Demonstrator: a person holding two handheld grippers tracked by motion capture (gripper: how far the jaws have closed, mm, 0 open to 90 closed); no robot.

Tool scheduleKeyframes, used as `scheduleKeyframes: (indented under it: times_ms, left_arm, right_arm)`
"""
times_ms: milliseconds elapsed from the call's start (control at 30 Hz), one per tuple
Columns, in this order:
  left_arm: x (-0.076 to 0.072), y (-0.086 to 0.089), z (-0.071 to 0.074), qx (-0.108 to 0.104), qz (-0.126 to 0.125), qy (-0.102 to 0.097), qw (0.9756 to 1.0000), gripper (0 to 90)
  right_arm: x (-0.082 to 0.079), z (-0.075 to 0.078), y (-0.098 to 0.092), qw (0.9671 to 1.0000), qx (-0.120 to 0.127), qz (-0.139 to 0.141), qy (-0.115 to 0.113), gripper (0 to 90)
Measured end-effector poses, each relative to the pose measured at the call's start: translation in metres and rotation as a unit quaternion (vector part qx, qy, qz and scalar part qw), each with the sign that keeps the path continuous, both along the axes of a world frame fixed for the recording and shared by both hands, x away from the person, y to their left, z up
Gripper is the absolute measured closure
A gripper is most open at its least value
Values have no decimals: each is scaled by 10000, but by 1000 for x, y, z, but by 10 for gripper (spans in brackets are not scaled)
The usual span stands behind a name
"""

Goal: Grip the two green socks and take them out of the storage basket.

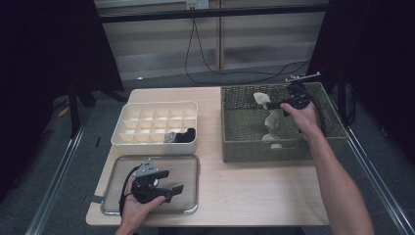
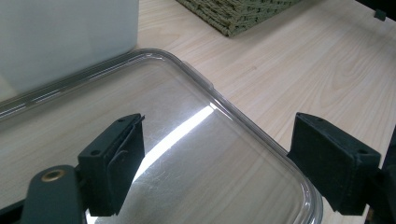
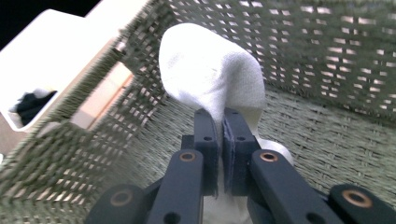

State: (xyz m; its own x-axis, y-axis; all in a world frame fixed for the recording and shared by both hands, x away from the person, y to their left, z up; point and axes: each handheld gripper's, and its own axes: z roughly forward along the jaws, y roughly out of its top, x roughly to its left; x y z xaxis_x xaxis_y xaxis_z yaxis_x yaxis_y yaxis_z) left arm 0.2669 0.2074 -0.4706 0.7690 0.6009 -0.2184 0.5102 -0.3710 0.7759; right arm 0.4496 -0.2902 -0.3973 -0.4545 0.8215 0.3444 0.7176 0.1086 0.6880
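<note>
Right hand-held gripper pinches a white sock above the wicker basket for sorting; left hand-held gripper waits wide, near-left.

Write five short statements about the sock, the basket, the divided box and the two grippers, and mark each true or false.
1. The right gripper is shut on a white sock. True.
2. The sock lies flat on the table. False: it hangs from the right gripper over the wicker basket.
3. The left gripper holds the clear lid. False: its jaws stand open above the lid with nothing between them.
4. Something dark sits in one compartment of the white divided box. True.
5. The divided box stands inside the basket. False: it stands on the table to the basket's left in the high view.
</note>
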Motion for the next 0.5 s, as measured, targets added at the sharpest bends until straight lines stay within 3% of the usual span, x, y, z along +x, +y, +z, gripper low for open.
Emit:
scheduleKeyframes:
  times_ms: [500]
  left_arm:
    - [-1, 2, 1, -33, 5, -101, 9999, 175]
  right_arm:
    - [-27, 25, 7, 9971, 456, 124, -588, 860]
